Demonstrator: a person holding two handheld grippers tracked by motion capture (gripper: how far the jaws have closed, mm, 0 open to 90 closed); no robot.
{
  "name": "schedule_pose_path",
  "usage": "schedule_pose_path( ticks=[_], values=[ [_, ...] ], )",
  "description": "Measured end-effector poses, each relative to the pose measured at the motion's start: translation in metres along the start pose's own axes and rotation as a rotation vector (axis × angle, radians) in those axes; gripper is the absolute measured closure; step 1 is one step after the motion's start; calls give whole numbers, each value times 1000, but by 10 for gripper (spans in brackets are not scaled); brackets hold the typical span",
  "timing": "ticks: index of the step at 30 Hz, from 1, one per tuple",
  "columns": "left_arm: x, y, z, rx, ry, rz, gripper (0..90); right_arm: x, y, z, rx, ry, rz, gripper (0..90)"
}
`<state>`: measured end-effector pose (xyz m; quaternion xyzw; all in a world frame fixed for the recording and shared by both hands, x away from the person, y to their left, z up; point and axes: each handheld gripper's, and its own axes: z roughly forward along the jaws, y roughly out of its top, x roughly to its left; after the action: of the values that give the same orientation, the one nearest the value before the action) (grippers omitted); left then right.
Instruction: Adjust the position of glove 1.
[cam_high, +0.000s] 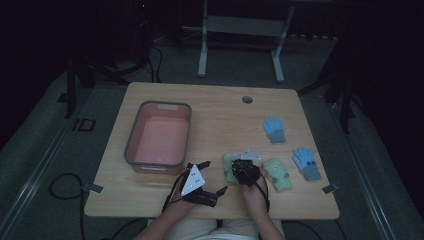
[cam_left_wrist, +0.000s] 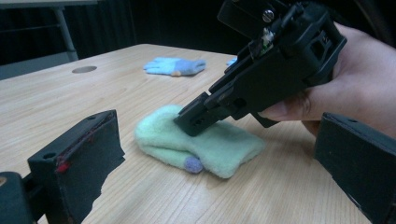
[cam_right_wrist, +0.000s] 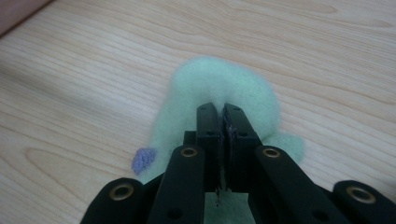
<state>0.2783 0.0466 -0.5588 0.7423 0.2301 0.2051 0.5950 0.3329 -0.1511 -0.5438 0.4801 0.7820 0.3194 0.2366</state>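
My wooden worktop (cam_high: 220, 115), pink grey-rimmed bin (cam_high: 159, 134) by its left edge, two green mittens (cam_high: 277, 173) near the front edge, two blue gloves (cam_high: 274, 129) toward the right edge.

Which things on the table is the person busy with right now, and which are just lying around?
Busy with:
right gripper, jaws together, tips on the green mitten
pink tub, likely where it goes

Lying around:
second green mitten
two blue mittens
left gripper, open, waiting nearby

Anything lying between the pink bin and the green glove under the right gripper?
Only the open left gripper near that stretch; otherwise bare table between pink bin and green glove, in the high view.
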Motion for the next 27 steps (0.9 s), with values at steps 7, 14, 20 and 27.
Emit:
schedule_pose_path(
  ticks=[7,14,20,27],
  values=[
    [-1,0,0,-3,1,13,9,-7,-2,3,-8,38,20,785],
    [-1,0,0,-4,-2,12,9,-16,11,-15,-52,98,-15,681],
    [-1,0,0,-4,-2,15,9,-42,27,-38,-92,107,-75,646],
    [-1,0,0,-5,-2,13,9,-88,30,-65,-136,129,-95,668]
  ],
)
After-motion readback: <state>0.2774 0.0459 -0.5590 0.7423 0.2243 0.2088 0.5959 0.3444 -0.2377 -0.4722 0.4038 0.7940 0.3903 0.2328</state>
